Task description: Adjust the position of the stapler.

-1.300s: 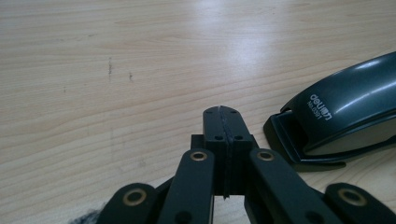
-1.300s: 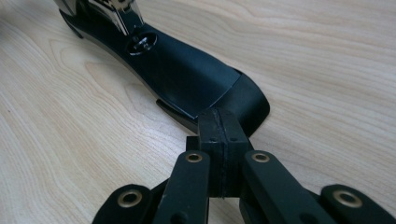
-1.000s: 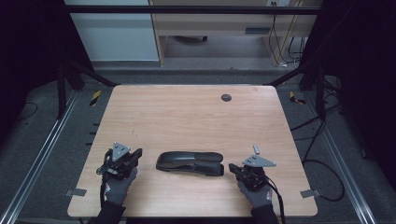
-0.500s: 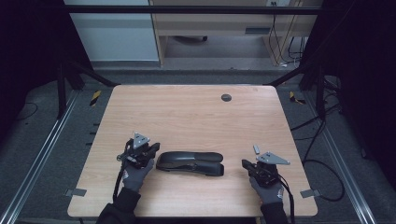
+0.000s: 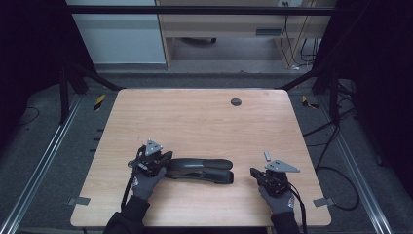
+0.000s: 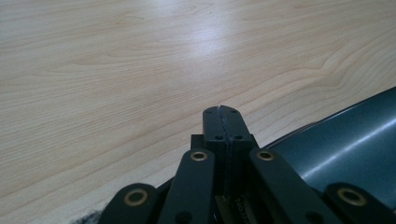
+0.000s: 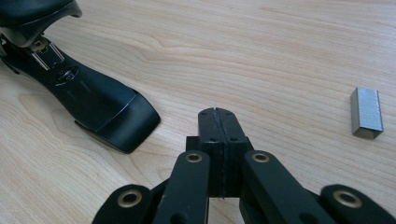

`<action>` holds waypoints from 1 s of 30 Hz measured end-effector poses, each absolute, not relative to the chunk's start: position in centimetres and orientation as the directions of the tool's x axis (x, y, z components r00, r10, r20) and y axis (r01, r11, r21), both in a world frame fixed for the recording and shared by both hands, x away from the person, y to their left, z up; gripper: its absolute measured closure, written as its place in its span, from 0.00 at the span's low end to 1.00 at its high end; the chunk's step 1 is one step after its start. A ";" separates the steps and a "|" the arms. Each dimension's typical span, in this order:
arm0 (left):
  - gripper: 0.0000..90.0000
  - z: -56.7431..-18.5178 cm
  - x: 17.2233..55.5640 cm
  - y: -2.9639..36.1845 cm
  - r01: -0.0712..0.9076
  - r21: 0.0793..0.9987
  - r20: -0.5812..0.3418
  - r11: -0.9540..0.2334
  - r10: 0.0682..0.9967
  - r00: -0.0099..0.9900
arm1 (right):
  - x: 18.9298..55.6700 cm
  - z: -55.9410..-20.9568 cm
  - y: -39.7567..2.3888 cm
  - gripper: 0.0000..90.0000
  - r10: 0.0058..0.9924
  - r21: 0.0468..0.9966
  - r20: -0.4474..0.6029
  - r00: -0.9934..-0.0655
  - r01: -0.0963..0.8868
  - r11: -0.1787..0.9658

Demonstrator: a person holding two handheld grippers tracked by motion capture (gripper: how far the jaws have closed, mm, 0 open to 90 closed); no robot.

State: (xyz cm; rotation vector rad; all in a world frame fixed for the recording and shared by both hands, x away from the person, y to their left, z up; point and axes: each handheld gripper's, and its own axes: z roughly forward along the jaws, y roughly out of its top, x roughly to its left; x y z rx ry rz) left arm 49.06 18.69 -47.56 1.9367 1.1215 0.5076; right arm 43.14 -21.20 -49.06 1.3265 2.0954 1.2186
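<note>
Black jaws of the left gripper [image 5: 160,158] are pressed together with nothing between them, as its own view [image 6: 222,114] shows. It sits near the worktop's [image 5: 195,117] front edge, toward the front left corner, just beside the left end of the stapler [image 5: 199,170]; whether the two touch I cannot tell. In the left gripper view the stapler's dark, glossy body [image 6: 345,144] curves in at the right, close against the jaws. The right gripper [image 5: 254,172] is also closed on nothing, its jaws flat together [image 7: 218,116]. It lies near the front right corner, a little apart from the stapler's right end. The stapler lies lengthwise along the front edge, between the two grippers, its base and metal channel [image 7: 84,93] visible in the right gripper view. A small strip of staples [image 5: 267,155] [image 7: 367,113] rests on the wood just beyond the right gripper. A dark round grommet [image 5: 235,102] sits near the far edge.
</note>
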 end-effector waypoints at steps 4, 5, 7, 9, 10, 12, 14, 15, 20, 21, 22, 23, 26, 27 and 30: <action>1.00 -47.4 48.7 18.7 0.530 0.801 -0.063 -0.279 0.841 0.538 | 43.2 -49.2 -20.9 1.00 0.862 0.819 0.128 -0.490 0.542 0.187; 1.00 -47.4 48.6 18.6 0.528 0.797 -0.050 -0.292 0.840 0.540 | 43.2 -49.2 -20.9 1.00 0.860 0.819 0.127 -0.494 0.542 0.190; 1.00 -47.4 48.2 18.3 0.511 0.797 -0.007 -0.322 0.841 0.541 | 43.2 -49.2 -20.8 1.00 0.859 0.820 0.122 -0.497 0.539 0.195; 1.00 -47.3 48.0 18.2 0.499 0.804 0.004 -0.323 0.842 0.539 | 43.1 -49.2 -20.7 1.00 0.858 0.820 0.125 -0.498 0.539 0.193; 1.00 -47.2 47.9 18.2 0.496 0.806 0.005 -0.323 0.842 0.540 | 43.0 -49.2 -20.6 1.00 0.857 0.821 0.129 -0.499 0.539 0.190; 1.00 -47.1 47.7 18.1 0.484 0.811 0.027 -0.330 0.846 0.532 | 43.0 -49.2 -20.6 1.00 0.856 0.821 0.127 -0.502 0.538 0.193; 1.00 -46.9 47.5 18.2 0.470 0.816 0.048 -0.335 0.851 0.524 | 42.9 -49.2 -20.4 1.00 0.854 0.821 0.129 -0.504 0.537 0.193; 1.00 -46.7 47.4 18.4 0.464 0.821 0.053 -0.333 0.853 0.518 | 42.9 -49.2 -20.4 1.00 0.852 0.822 0.126 -0.508 0.534 0.196; 0.93 -45.6 46.3 18.9 0.424 0.841 0.081 -0.335 0.854 0.514 | 42.9 -49.1 -20.4 0.98 0.850 0.825 0.135 -0.509 0.532 0.188; 0.93 -45.4 46.0 18.9 0.418 0.842 0.086 -0.340 0.851 0.518 | 42.9 -49.1 -20.4 0.98 0.850 0.825 0.135 -0.509 0.532 0.188; 0.91 -45.2 45.8 18.9 0.411 0.842 0.096 -0.349 0.847 0.523 | 42.9 -49.1 -20.4 0.97 0.851 0.826 0.134 -0.508 0.532 0.187; 0.90 -45.0 45.6 18.9 0.403 0.844 0.104 -0.354 0.845 0.525 | 42.9 -49.0 -20.4 0.96 0.853 0.827 0.136 -0.504 0.532 0.183; 0.83 -44.2 45.0 18.7 0.384 0.850 0.111 -0.361 0.835 0.539 | 42.9 -49.0 -20.4 0.93 0.852 0.832 0.130 -0.507 0.524 0.185; 0.80 -43.9 44.9 18.6 0.376 0.853 0.112 -0.362 0.831 0.545 | 42.8 -48.9 -20.4 0.92 0.852 0.830 0.134 -0.506 0.527 0.182; 0.73 -43.1 44.4 18.3 0.366 0.856 0.105 -0.366 0.815 0.570 | 42.8 -48.8 -20.3 0.88 0.852 0.835 0.130 -0.507 0.520 0.182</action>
